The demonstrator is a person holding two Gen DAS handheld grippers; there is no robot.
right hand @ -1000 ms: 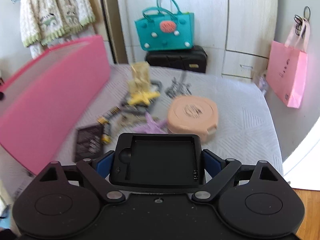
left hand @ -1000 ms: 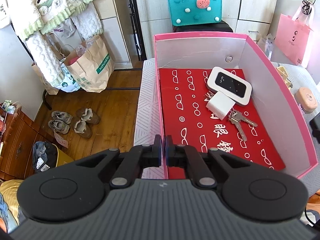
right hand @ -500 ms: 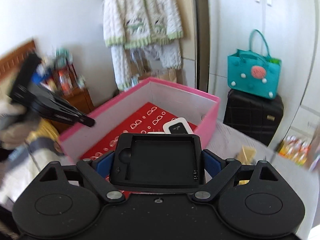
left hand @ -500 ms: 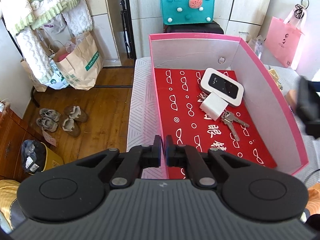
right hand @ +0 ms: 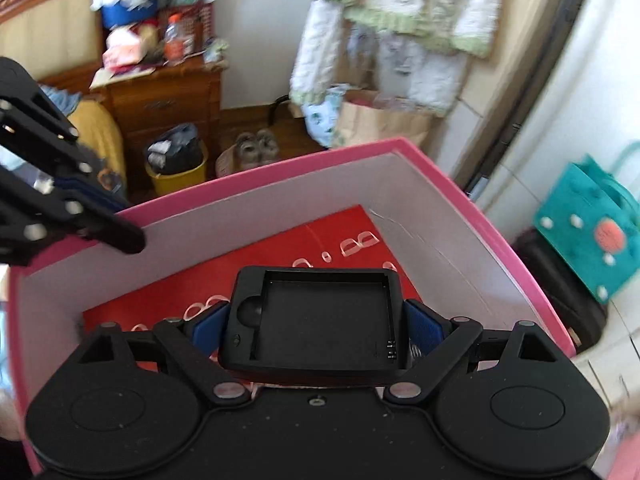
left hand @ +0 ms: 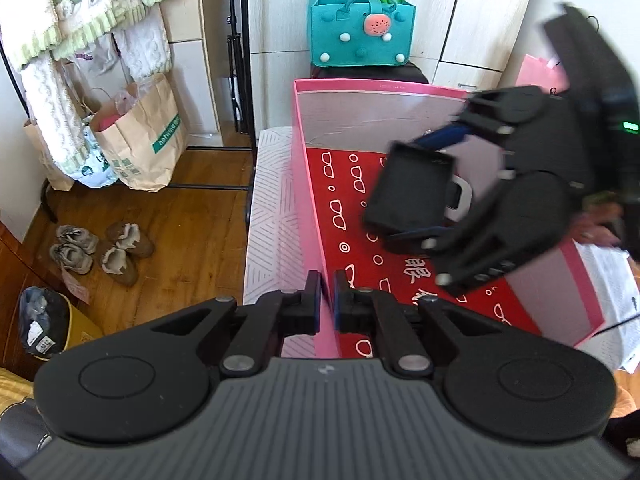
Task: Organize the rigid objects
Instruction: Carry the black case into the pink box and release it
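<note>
The pink box [left hand: 308,184] with its red patterned floor sits on a white striped bedcover [left hand: 272,216], beside a wooden floor [left hand: 192,216] where two pairs of shoes [left hand: 100,246] lie. The left gripper [left hand: 327,302] is clenched on the box's near-left wall. Over the box interior, the right gripper [right hand: 318,318] grasps a black rectangular case [right hand: 316,322] between its blue pads (the white device beneath it is mostly hidden). A teal felt bag [left hand: 362,30] stands on a dark suitcase behind the box; paper bags [left hand: 140,136] lean below hanging knitwear [left hand: 80,4].
</note>
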